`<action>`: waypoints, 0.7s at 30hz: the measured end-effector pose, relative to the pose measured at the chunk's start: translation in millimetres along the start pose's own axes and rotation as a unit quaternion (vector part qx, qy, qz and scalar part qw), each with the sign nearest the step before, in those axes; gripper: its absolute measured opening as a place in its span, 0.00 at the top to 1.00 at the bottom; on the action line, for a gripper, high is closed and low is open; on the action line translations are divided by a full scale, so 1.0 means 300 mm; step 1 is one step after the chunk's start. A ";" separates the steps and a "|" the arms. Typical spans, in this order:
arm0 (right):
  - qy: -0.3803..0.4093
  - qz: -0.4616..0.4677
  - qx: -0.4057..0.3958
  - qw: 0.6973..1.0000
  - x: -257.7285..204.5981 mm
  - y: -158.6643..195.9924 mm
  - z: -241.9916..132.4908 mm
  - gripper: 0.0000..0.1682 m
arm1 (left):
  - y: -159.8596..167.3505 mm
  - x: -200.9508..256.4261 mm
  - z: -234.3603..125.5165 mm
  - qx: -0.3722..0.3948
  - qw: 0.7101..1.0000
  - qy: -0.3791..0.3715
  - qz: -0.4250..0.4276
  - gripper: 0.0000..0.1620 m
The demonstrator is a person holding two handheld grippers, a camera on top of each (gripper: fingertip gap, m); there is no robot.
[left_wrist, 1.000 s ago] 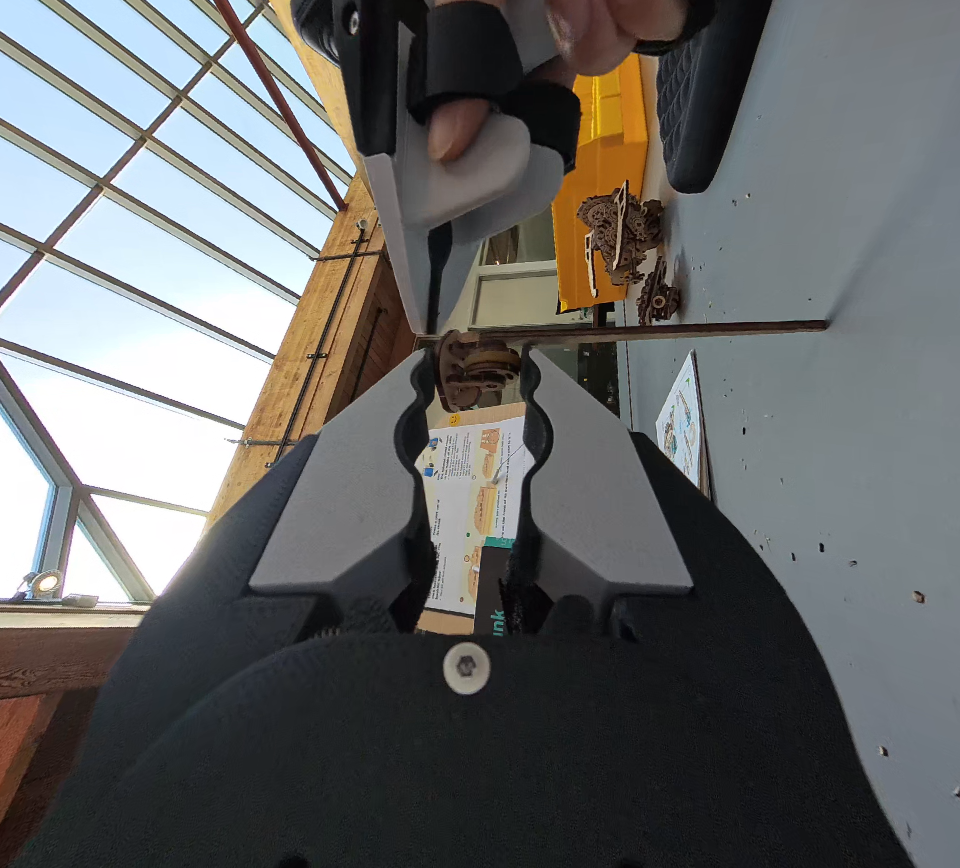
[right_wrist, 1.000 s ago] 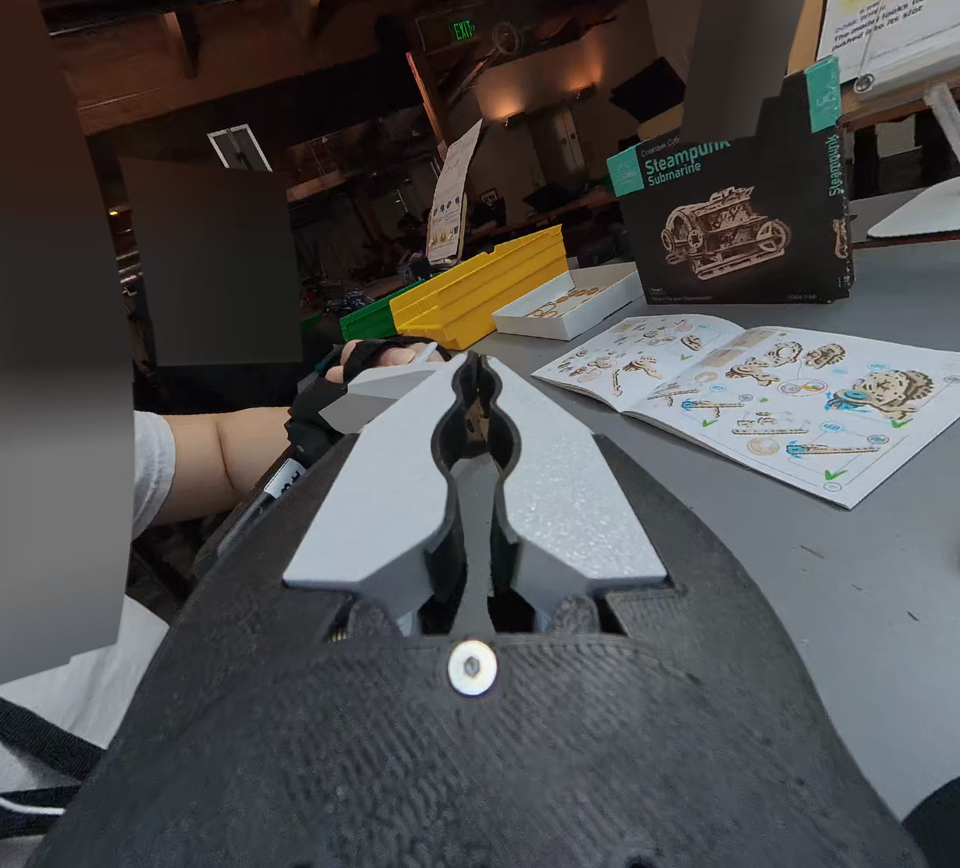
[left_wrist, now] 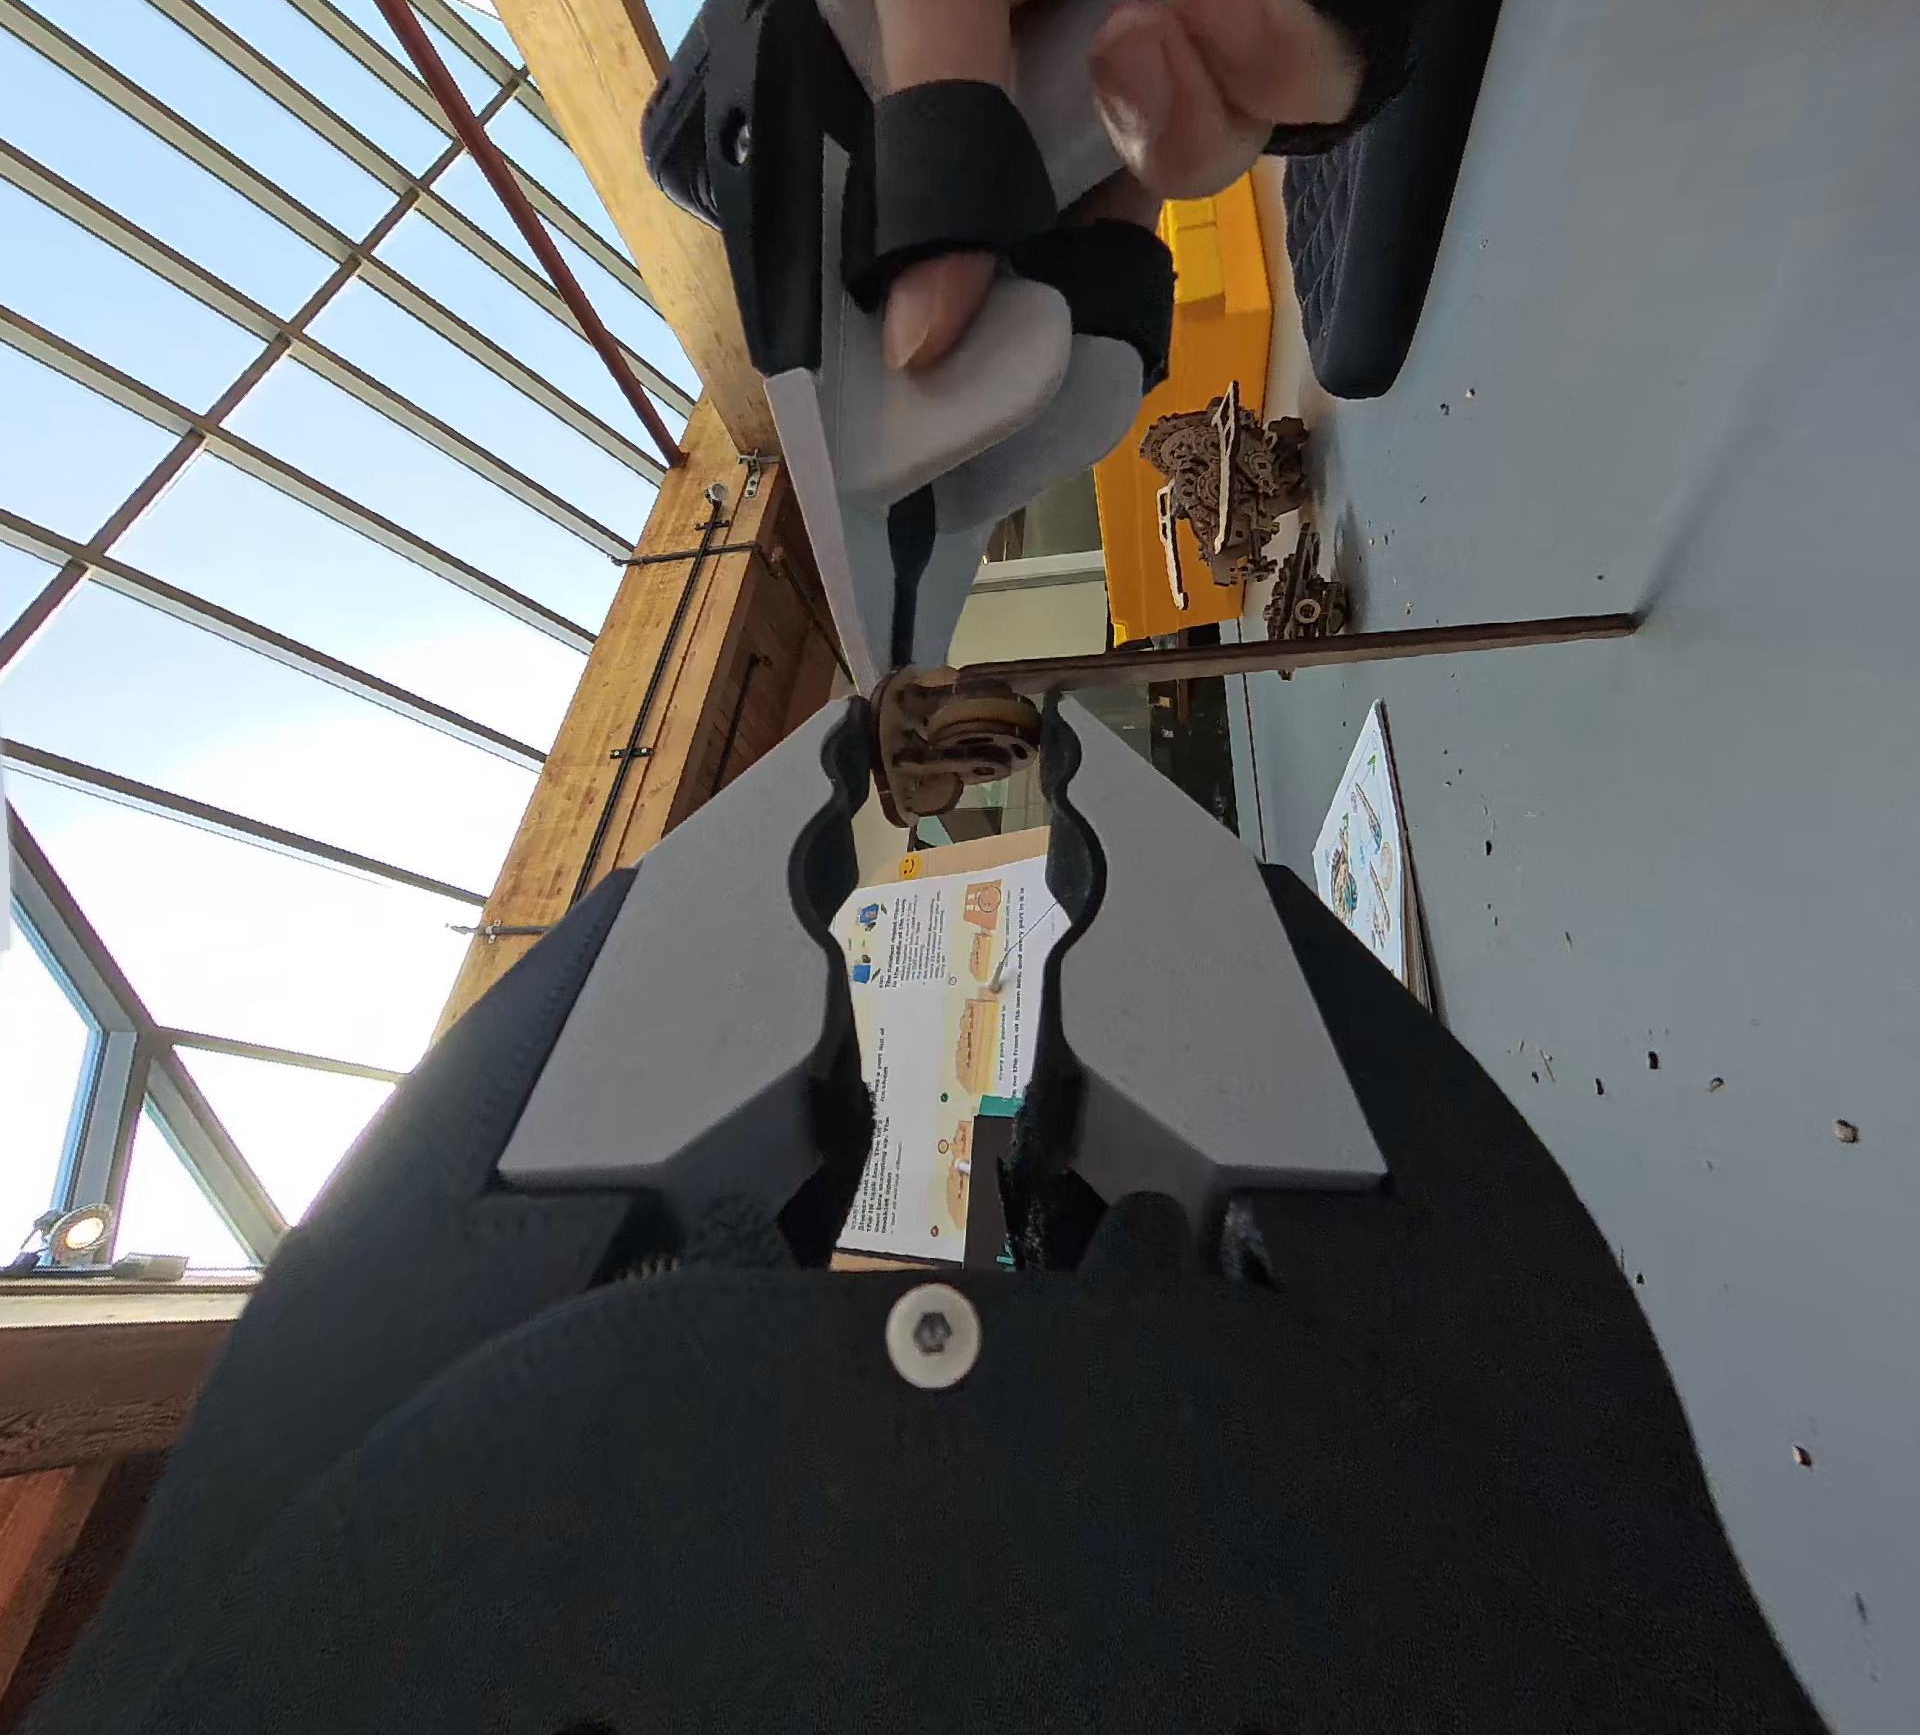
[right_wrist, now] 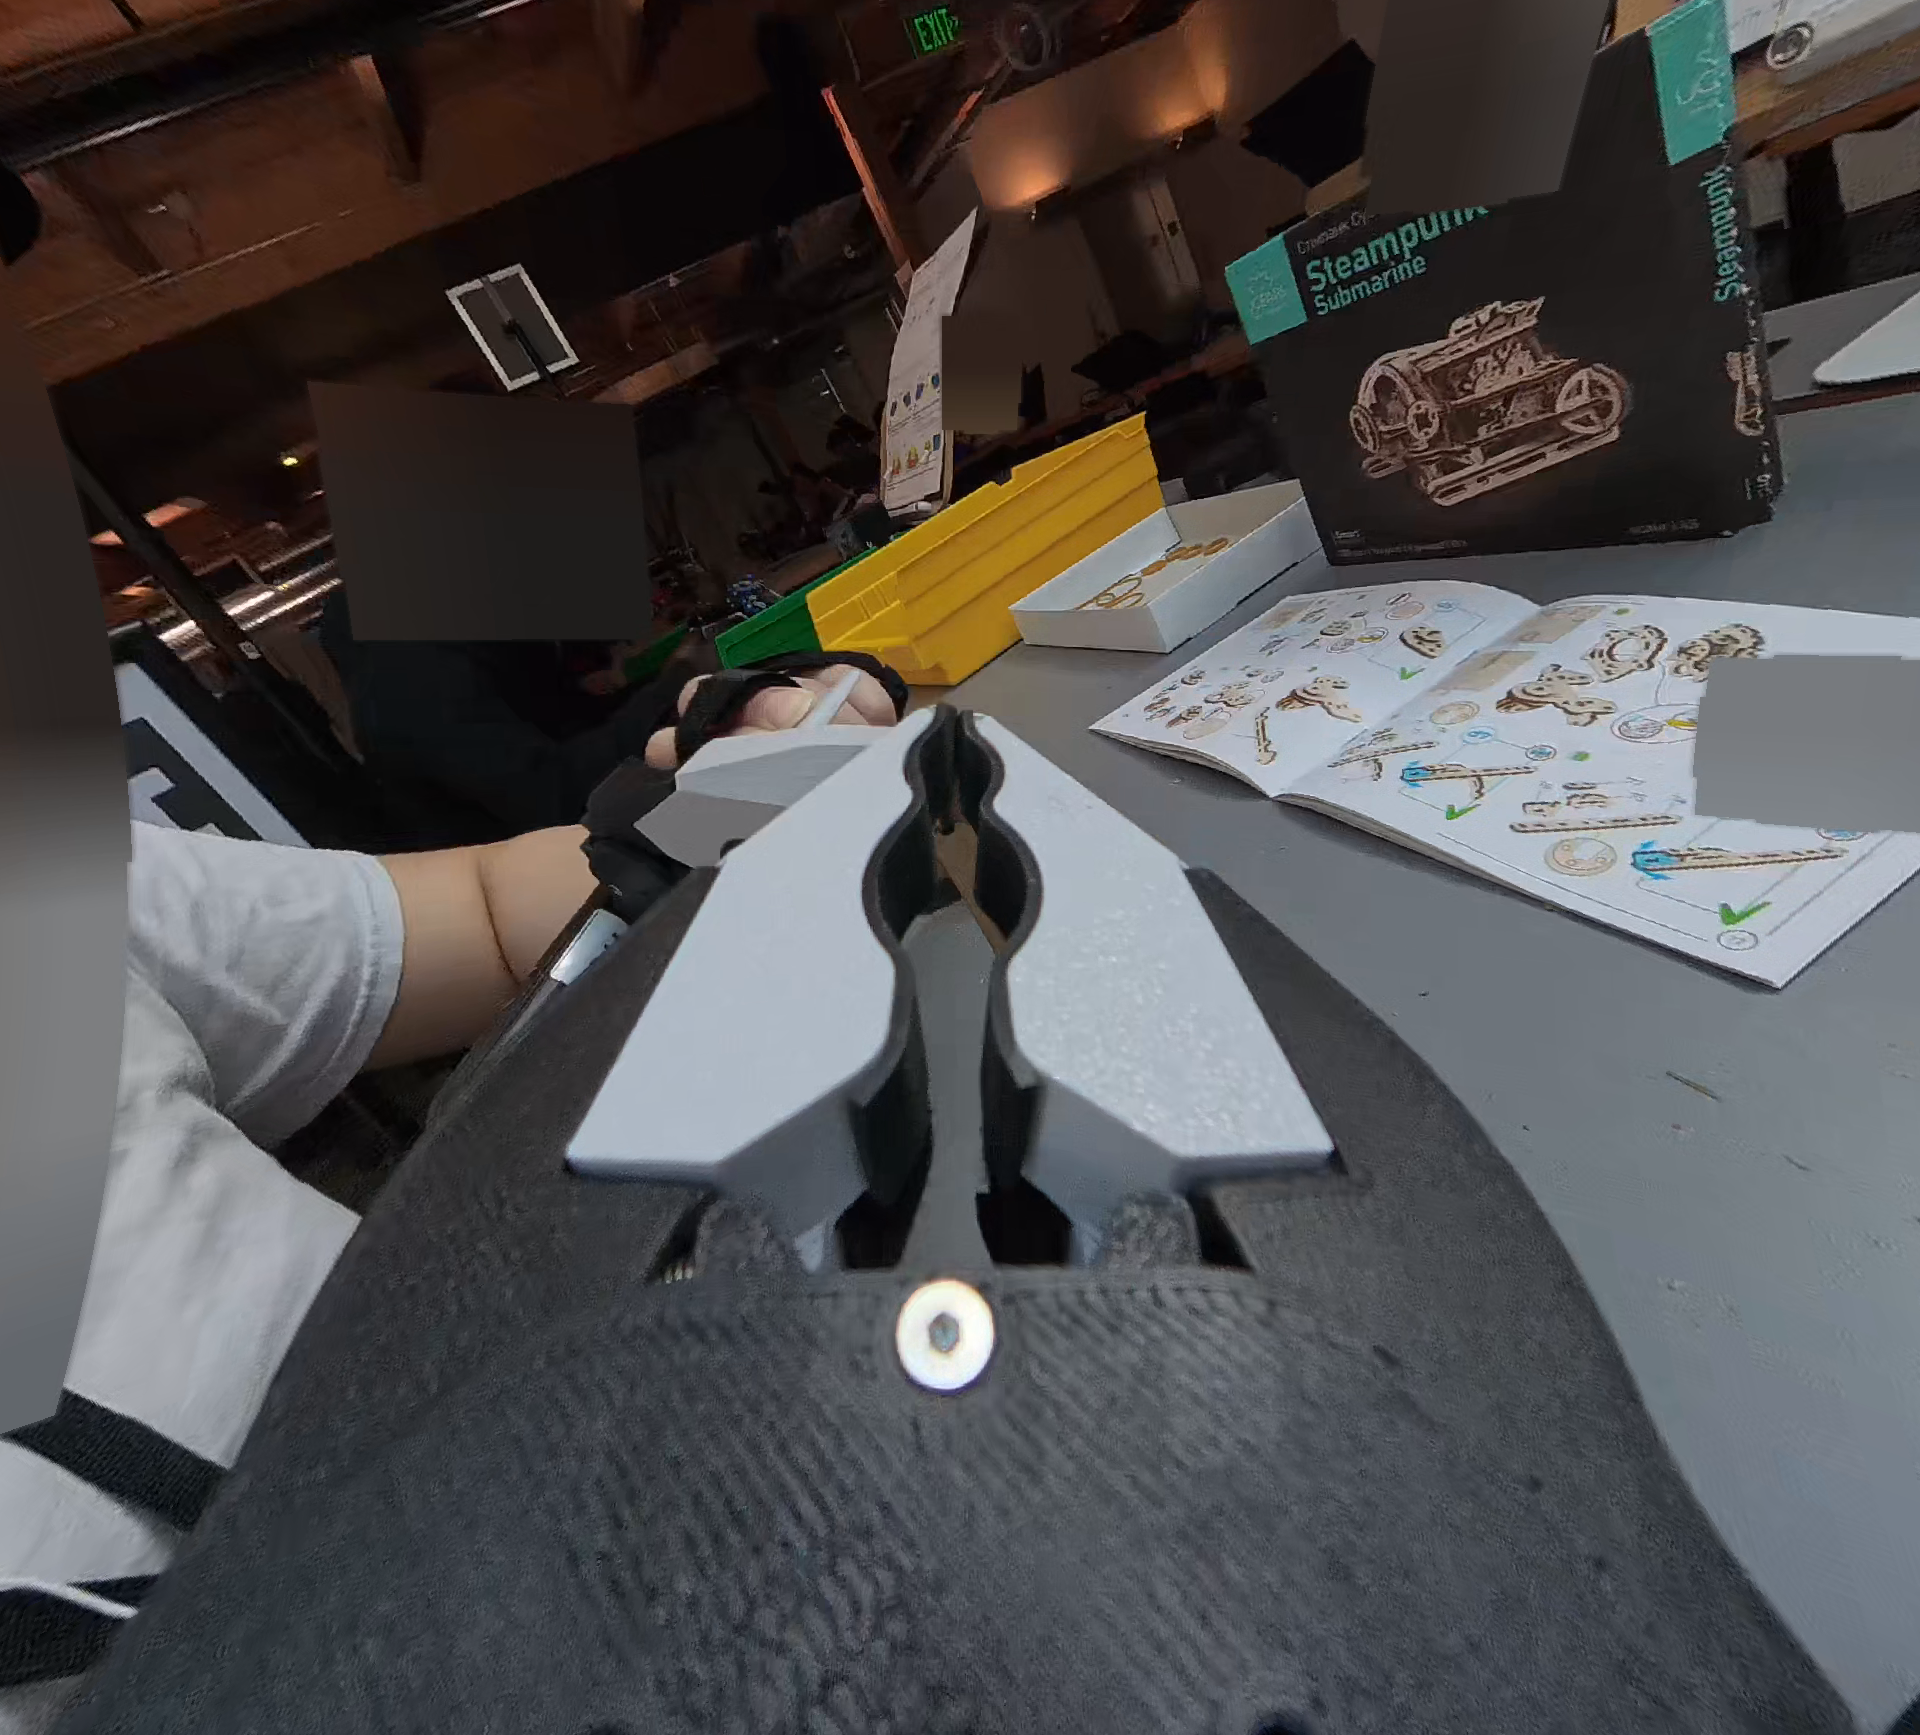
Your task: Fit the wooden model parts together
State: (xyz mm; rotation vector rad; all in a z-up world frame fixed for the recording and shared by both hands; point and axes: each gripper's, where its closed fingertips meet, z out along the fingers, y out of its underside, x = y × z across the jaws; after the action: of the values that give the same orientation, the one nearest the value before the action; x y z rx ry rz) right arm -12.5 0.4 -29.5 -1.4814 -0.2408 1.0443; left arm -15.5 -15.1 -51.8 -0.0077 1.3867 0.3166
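left claw point(left_wrist: 951, 729) clamped on wooden gear assembly point(left_wrist: 951, 740), steadying it; right claw point(right_wrist: 951, 735) pinching thin wooden piece point(right_wrist: 966, 875) for fitting.

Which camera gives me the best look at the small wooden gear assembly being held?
The left wrist view: the wooden gear assembly sits clamped at the left gripper tips, lit against the background. The right wrist view shows only a wood sliver between the right gripper fingers; the assembly is hidden.

The right gripper point(left_wrist: 902, 646) tilts its tips closer onto the wooden gear assembly point(left_wrist: 951, 740), nearly touching it.
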 end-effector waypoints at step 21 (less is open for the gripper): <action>-0.019 -0.023 -0.001 1.000 -0.050 -0.041 -0.021 1.00 | -0.013 -0.004 -0.009 0.021 1.000 0.013 0.005 0.81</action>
State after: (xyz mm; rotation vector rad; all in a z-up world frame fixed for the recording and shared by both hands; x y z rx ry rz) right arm -11.3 -11.3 -12.8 -1.4519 -0.3012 1.0354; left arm -17.5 -19.5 -51.8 0.0304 1.4189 0.2969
